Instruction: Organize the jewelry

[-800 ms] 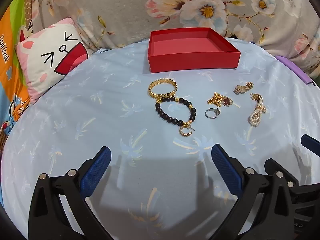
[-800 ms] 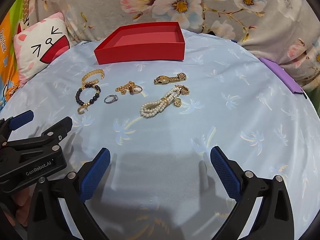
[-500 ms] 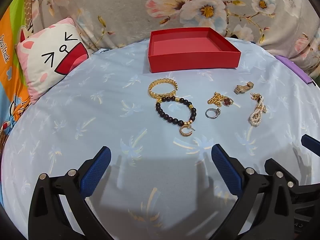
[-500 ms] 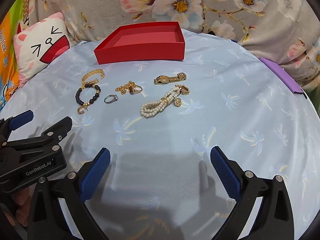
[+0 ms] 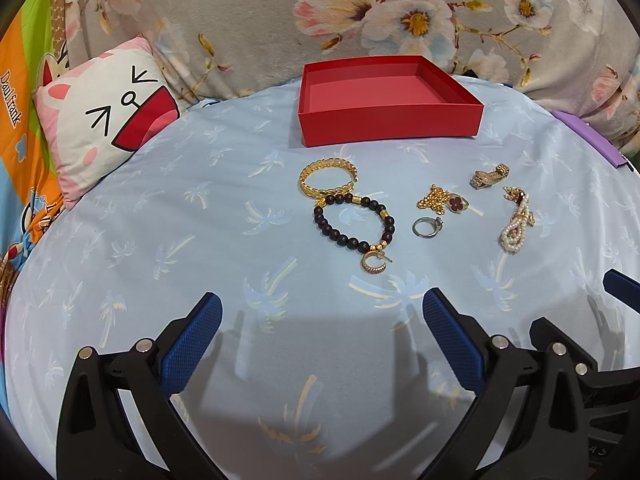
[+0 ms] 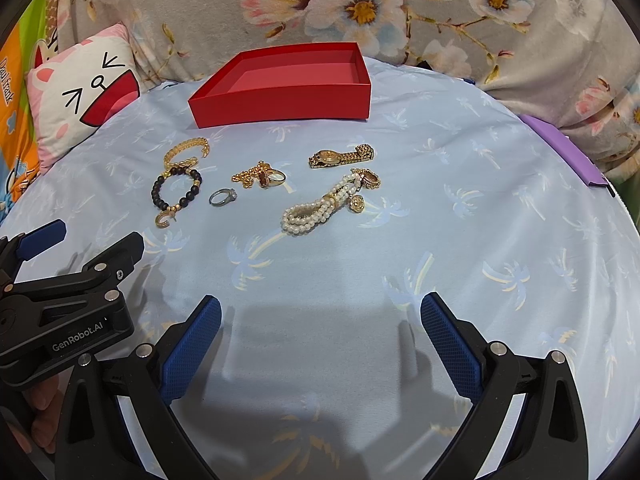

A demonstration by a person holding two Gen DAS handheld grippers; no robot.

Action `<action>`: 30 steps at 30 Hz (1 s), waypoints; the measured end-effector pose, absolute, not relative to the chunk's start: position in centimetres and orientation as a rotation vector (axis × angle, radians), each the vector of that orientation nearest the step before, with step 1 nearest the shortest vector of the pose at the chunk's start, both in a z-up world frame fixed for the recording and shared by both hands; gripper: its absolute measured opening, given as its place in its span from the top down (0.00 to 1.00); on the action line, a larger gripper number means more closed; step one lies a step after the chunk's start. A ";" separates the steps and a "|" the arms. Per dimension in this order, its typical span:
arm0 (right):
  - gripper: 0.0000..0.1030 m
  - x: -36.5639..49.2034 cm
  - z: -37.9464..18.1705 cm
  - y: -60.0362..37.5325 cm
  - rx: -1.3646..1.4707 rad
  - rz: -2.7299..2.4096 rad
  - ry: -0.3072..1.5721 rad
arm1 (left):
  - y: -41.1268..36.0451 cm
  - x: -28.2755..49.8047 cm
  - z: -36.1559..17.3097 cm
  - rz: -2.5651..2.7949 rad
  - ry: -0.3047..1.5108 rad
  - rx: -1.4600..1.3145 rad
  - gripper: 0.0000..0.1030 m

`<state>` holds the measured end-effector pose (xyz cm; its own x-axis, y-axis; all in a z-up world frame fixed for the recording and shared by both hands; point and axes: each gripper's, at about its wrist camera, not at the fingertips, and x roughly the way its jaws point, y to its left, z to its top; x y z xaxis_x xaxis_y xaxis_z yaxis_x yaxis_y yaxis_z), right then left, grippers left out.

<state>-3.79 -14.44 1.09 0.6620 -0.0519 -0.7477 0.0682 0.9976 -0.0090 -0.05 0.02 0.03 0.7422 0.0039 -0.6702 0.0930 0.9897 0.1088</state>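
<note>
Jewelry lies loose on the pale blue palm-print sheet (image 6: 460, 240), ahead of both grippers and short of the empty red box (image 6: 280, 102). Nearest the left gripper (image 5: 322, 332), jaws wide apart and empty, are the gold hoop earring (image 5: 374, 262) and black bead bracelet (image 5: 354, 222). Nearest the right gripper (image 6: 320, 332), equally spread and empty, is the pearl bracelet (image 6: 316, 210), its long axis slanting up to the right. Bare sheet surrounds each piece, with clear room to the box.
</note>
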 end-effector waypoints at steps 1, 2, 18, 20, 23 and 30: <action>0.05 -3.8 1.1 -14.4 0.021 -0.068 0.845 | 0.0 0.0 0.0 -0.048 0.733 0.139 0.05; 0.05 -3.8 1.1 -14.5 0.021 -0.067 0.845 | 0.0 0.0 0.0 -0.049 0.734 0.139 0.05; 0.05 -3.8 1.2 -14.5 0.022 -0.067 0.846 | 0.0 -0.1 0.0 -0.047 0.732 0.142 0.05; 0.05 -3.8 1.2 -14.5 0.022 -0.067 0.846 | 0.0 -0.1 0.0 -0.048 0.733 0.142 0.05; 0.05 -3.8 1.3 -14.6 0.023 -0.066 0.846 | -0.1 -0.1 0.0 -0.048 0.733 0.142 0.05; 0.05 -3.8 1.3 -14.5 0.027 -0.064 0.845 | 0.2 -0.1 0.0 -0.047 0.732 0.143 0.05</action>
<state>-3.84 -14.52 1.34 0.6623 -0.0455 -0.7479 0.0672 0.9977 -0.0011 -0.13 0.15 0.04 0.7435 0.0074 -0.6687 0.0925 0.9892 0.1138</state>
